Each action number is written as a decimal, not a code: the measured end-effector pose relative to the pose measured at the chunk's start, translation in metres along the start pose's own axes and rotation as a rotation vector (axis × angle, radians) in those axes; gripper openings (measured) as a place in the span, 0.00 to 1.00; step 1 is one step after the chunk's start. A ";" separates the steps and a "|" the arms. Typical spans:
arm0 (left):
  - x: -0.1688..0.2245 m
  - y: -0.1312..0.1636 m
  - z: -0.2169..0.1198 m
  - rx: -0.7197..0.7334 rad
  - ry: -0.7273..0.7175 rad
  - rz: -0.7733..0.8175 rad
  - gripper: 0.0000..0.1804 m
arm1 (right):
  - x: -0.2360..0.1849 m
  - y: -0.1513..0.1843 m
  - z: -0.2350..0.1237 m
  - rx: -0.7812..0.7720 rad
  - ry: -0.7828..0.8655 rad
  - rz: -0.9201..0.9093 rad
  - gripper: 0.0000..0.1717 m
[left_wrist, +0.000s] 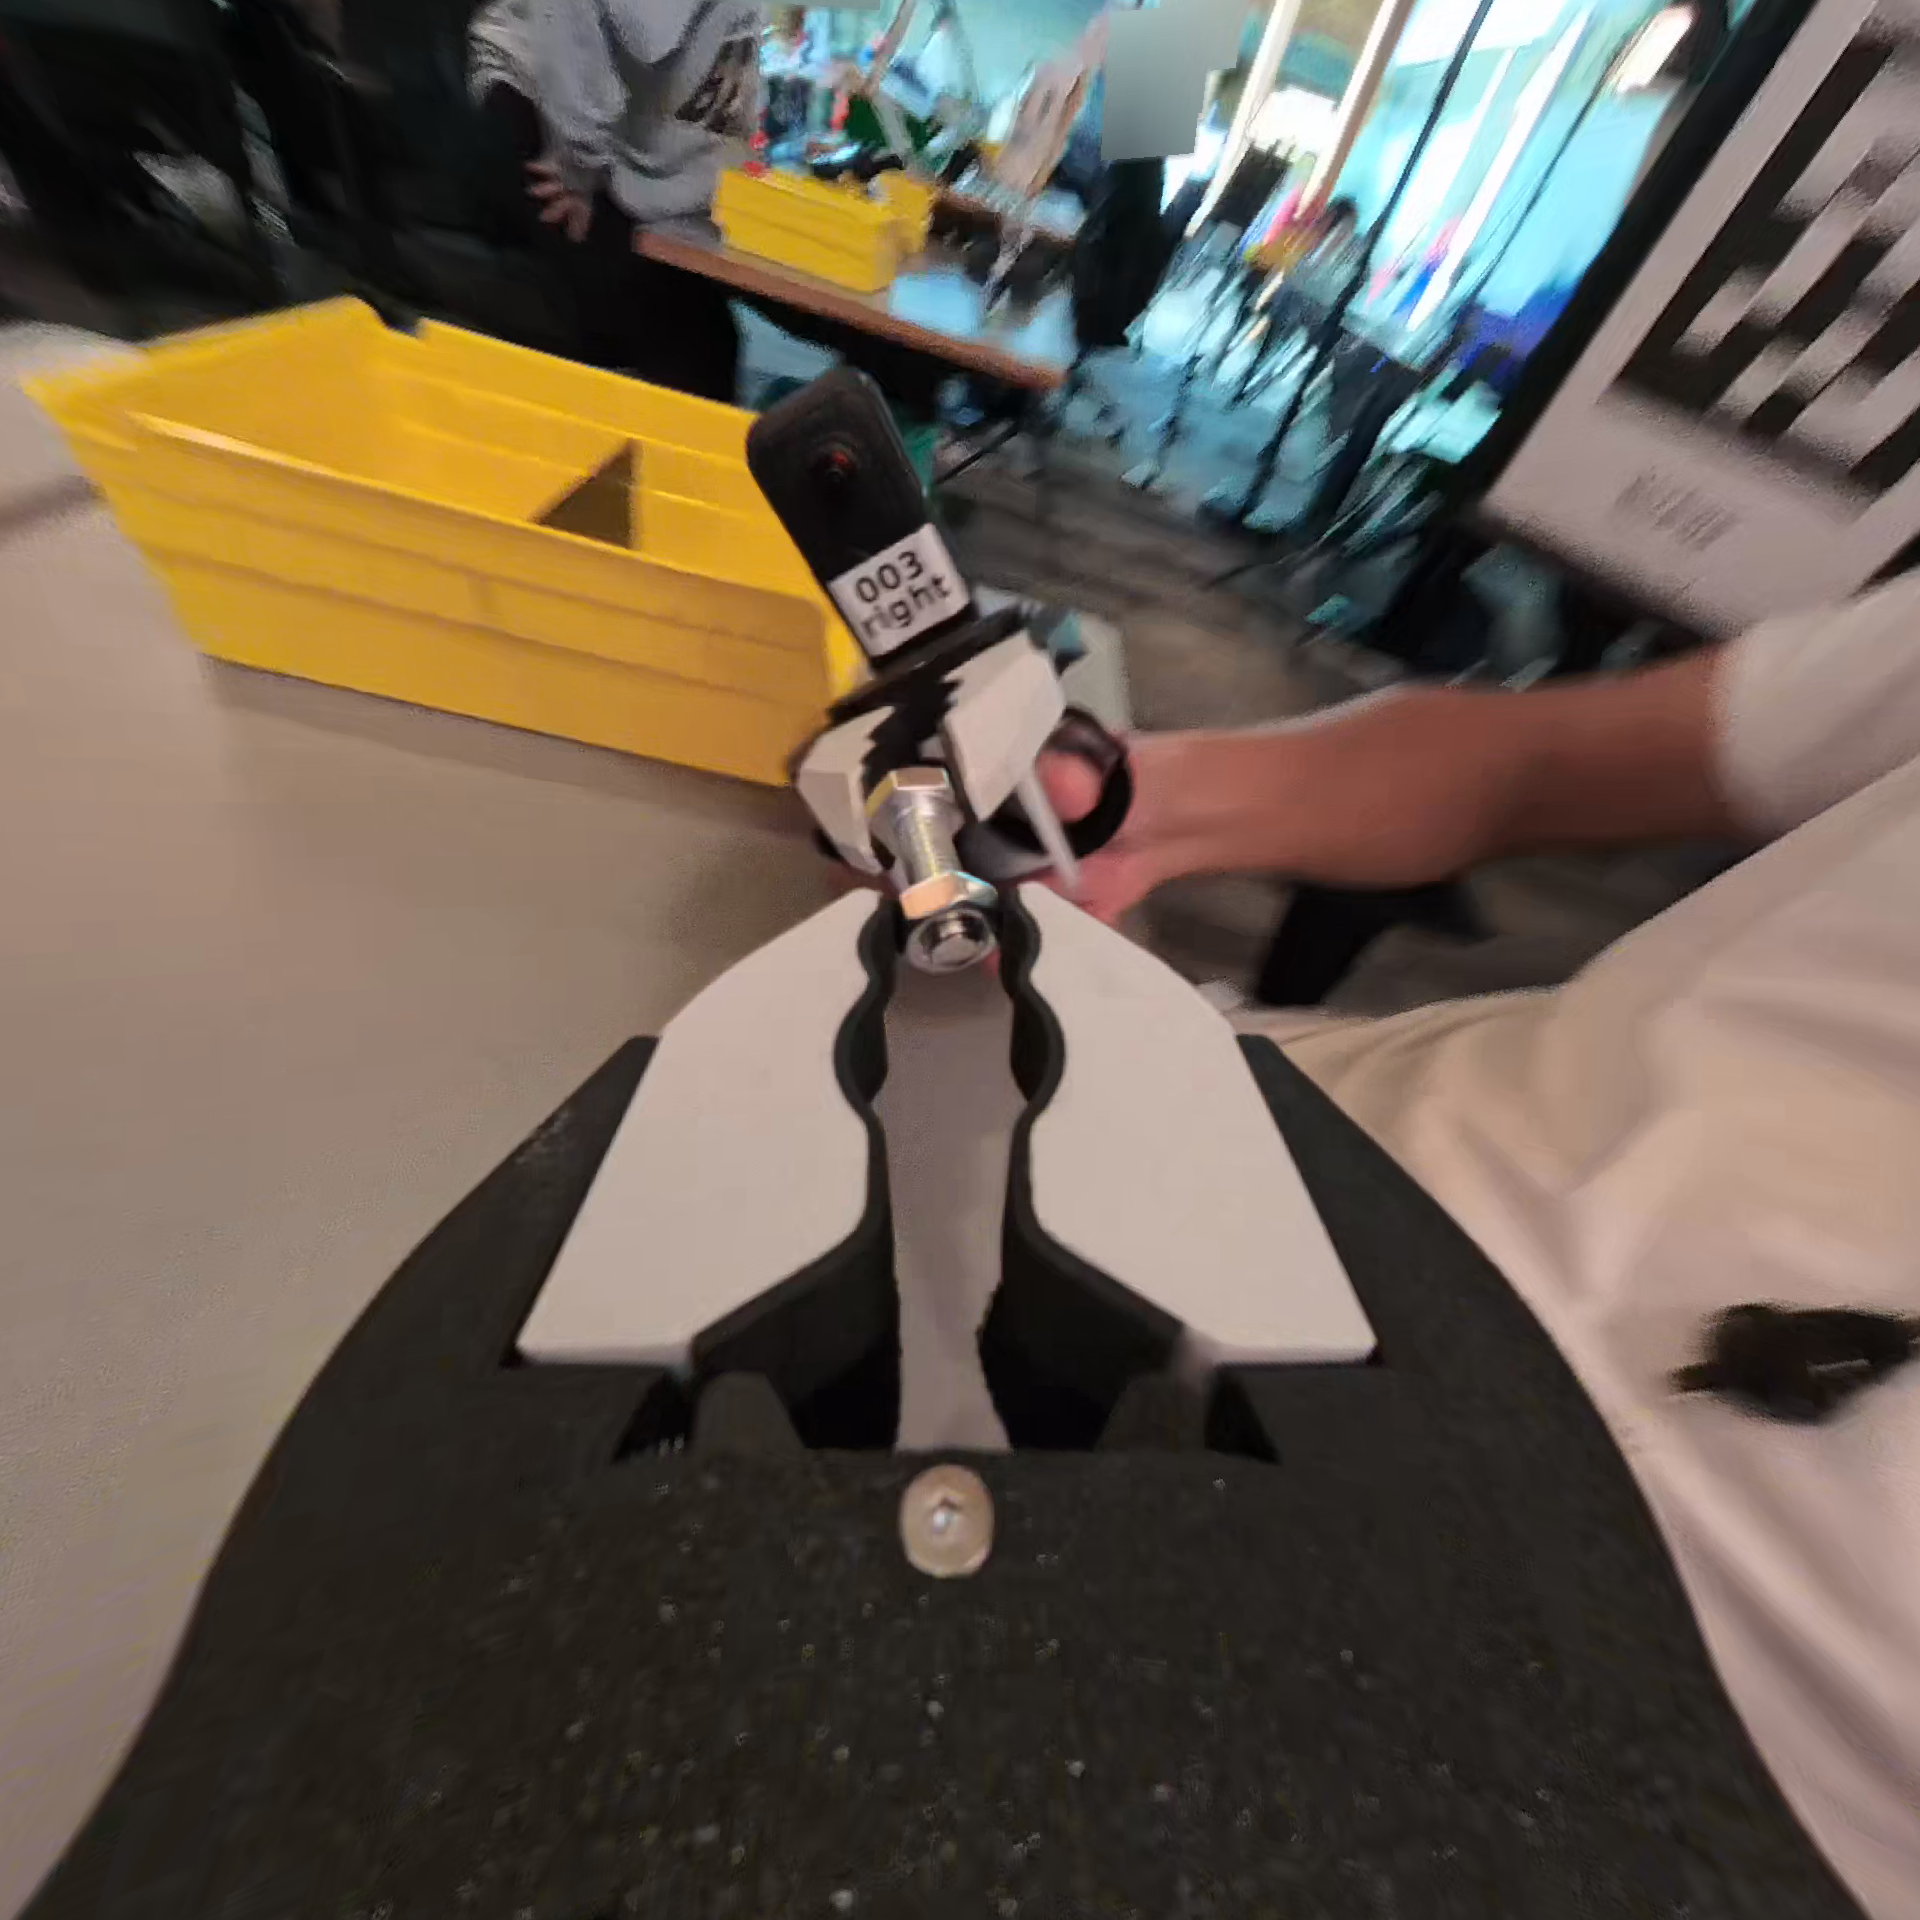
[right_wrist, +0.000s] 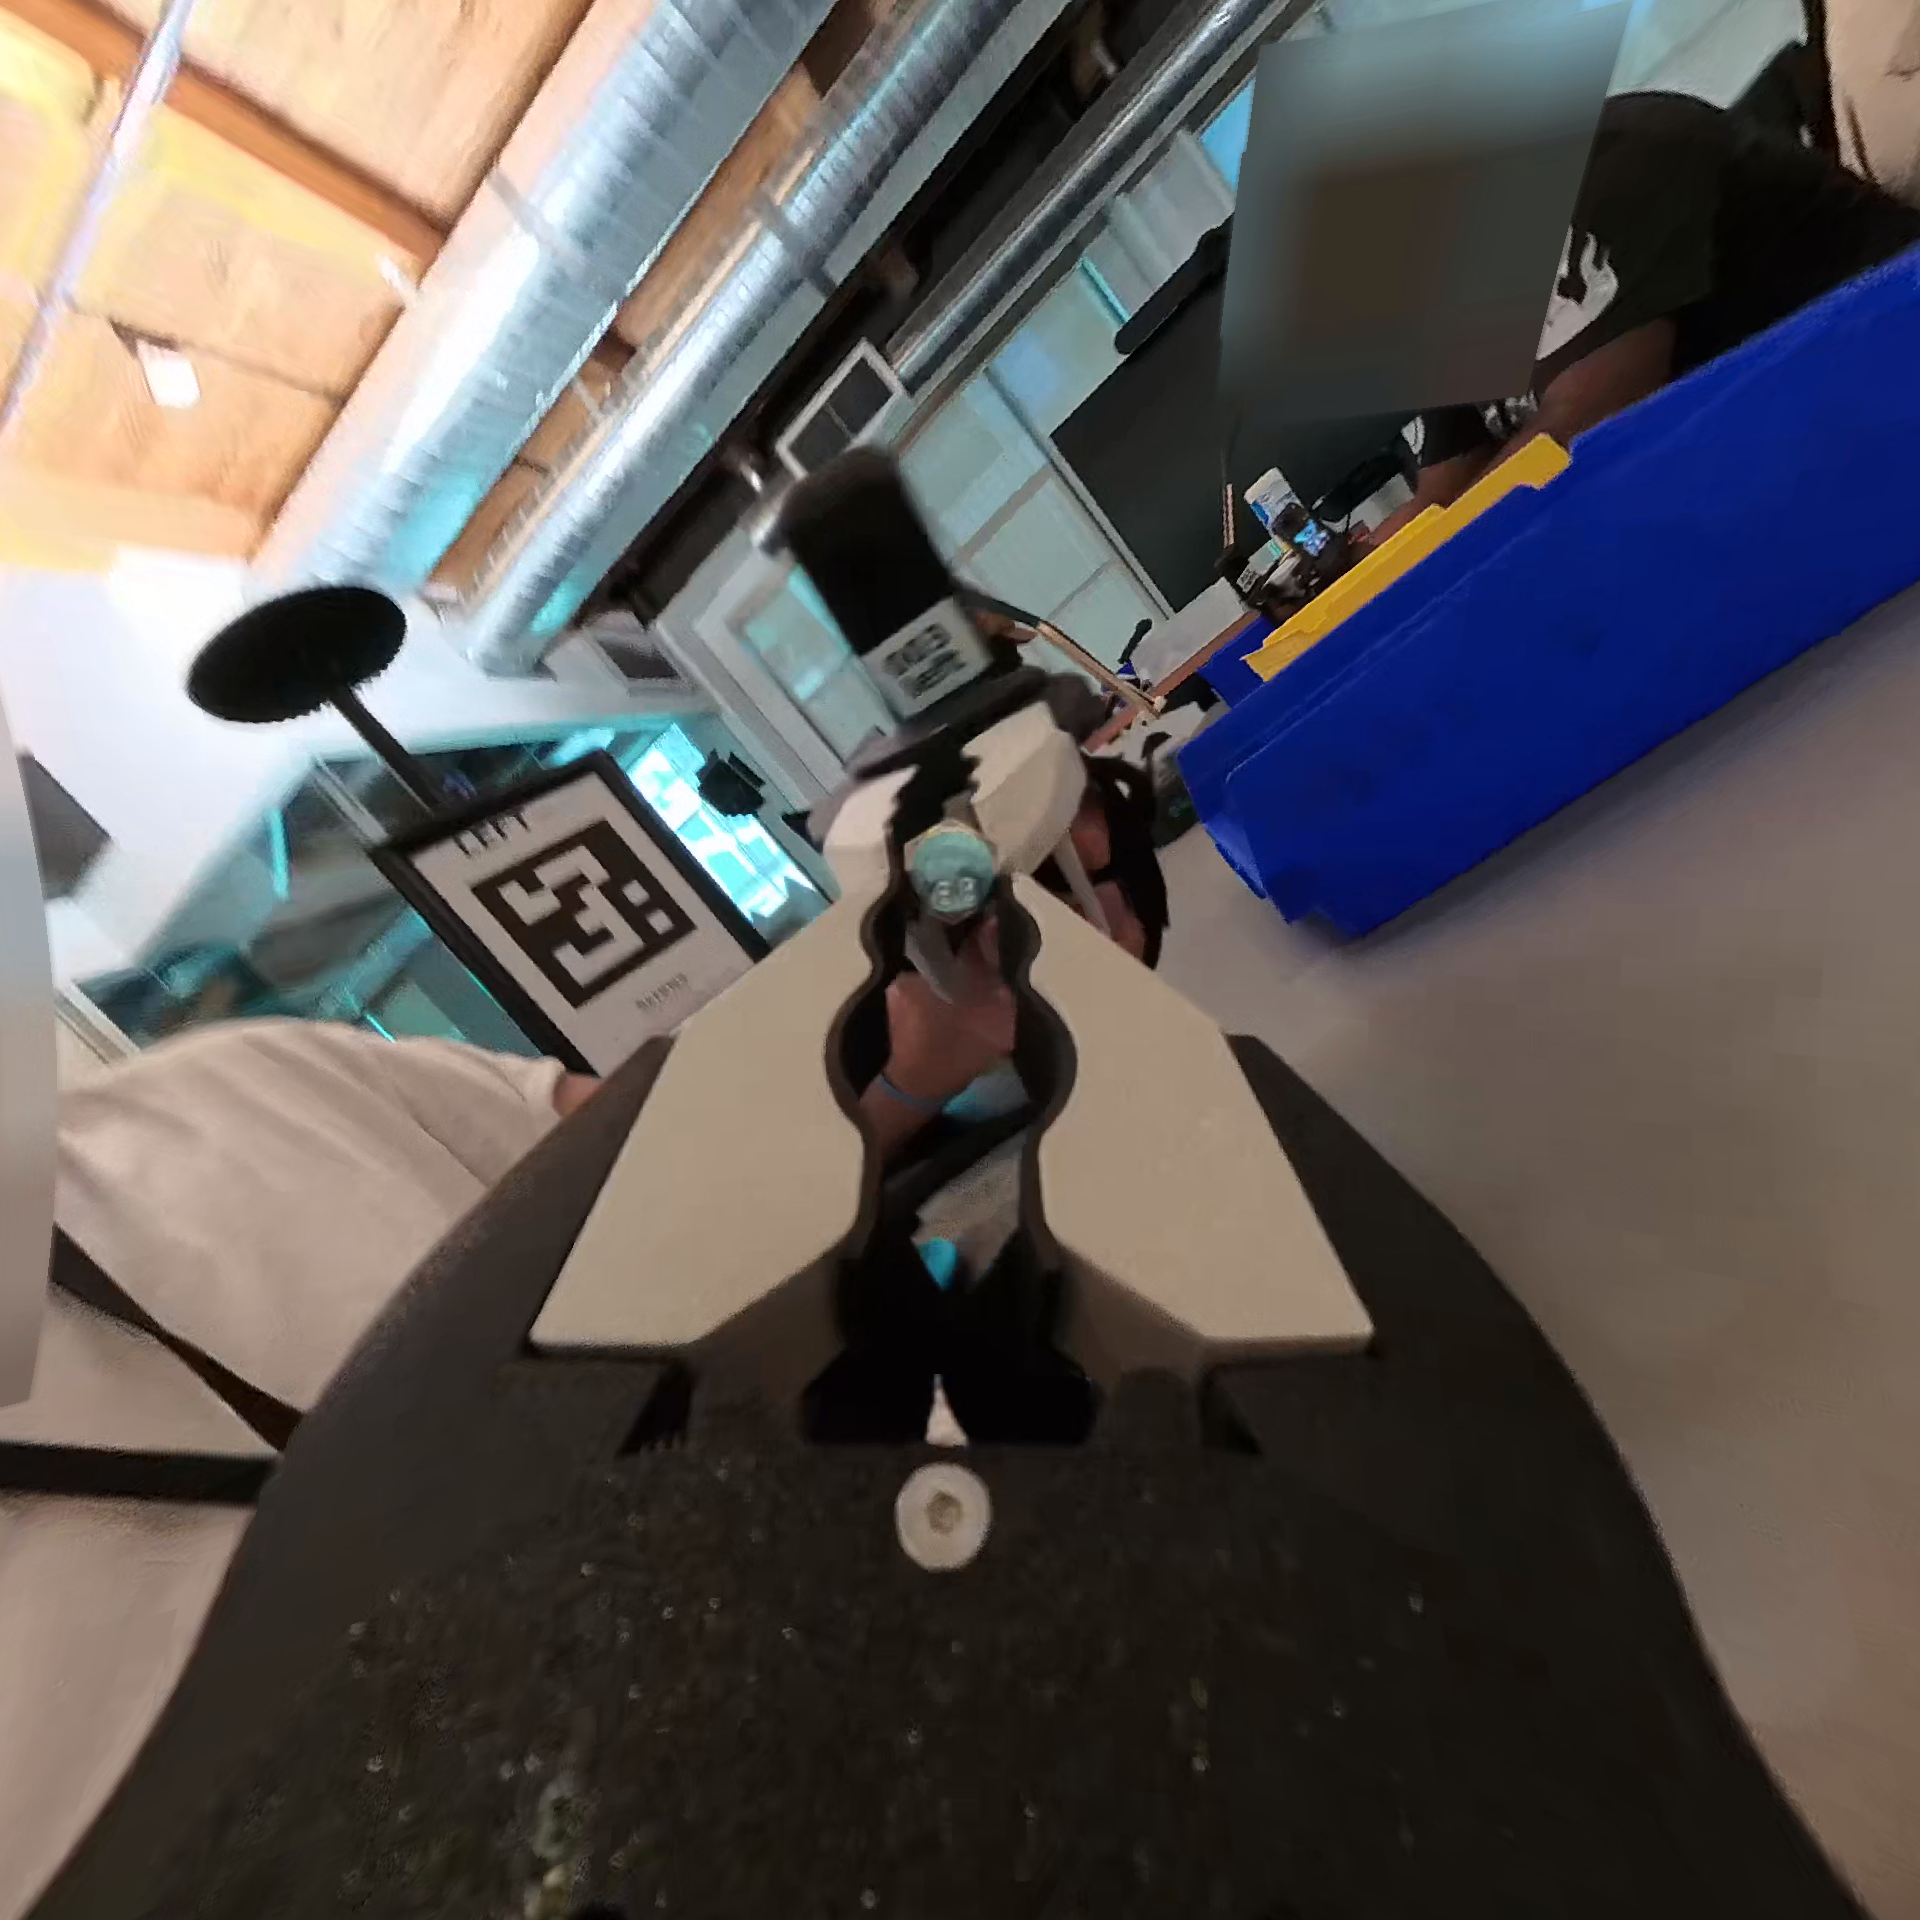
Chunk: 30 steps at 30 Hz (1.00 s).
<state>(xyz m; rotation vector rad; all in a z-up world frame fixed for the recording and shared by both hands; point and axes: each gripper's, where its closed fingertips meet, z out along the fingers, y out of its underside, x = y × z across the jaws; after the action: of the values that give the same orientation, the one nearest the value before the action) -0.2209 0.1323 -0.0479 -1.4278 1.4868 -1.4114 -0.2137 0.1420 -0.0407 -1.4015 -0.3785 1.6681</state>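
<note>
- The yellow bin stands at the left on the pale table, well apart from both grippers; it is near nothing that is held.
- The left gripper has its jaws closed around the nut at the free end of the bolt. The black pads appear to press its sides.
- The bolt is of bright steel, so I judge it stiff, rather heavy for its size, and smooth enough to slip. The flat sides of the hexagon give the best hold.
- The right gripper pinches the bolt by its head, above the table.
- A blue bin is at the far right.
</note>
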 end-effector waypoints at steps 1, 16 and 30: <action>0.003 -0.005 -0.002 0.038 0.071 -0.129 0.10 | -0.003 0.001 0.000 -0.020 0.006 -0.074 0.10; -0.017 -0.011 -0.005 0.215 0.243 -0.715 0.18 | 0.008 0.006 -0.002 -0.096 0.251 -0.611 0.10; -0.011 0.004 0.005 -0.022 -0.152 0.477 0.33 | 0.011 0.002 -0.008 -0.020 0.021 0.204 0.09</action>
<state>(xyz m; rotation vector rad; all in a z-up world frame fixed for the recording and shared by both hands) -0.2145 0.1405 -0.0550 -1.0688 1.6104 -0.9745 -0.2067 0.1466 -0.0519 -1.5131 -0.2466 1.8158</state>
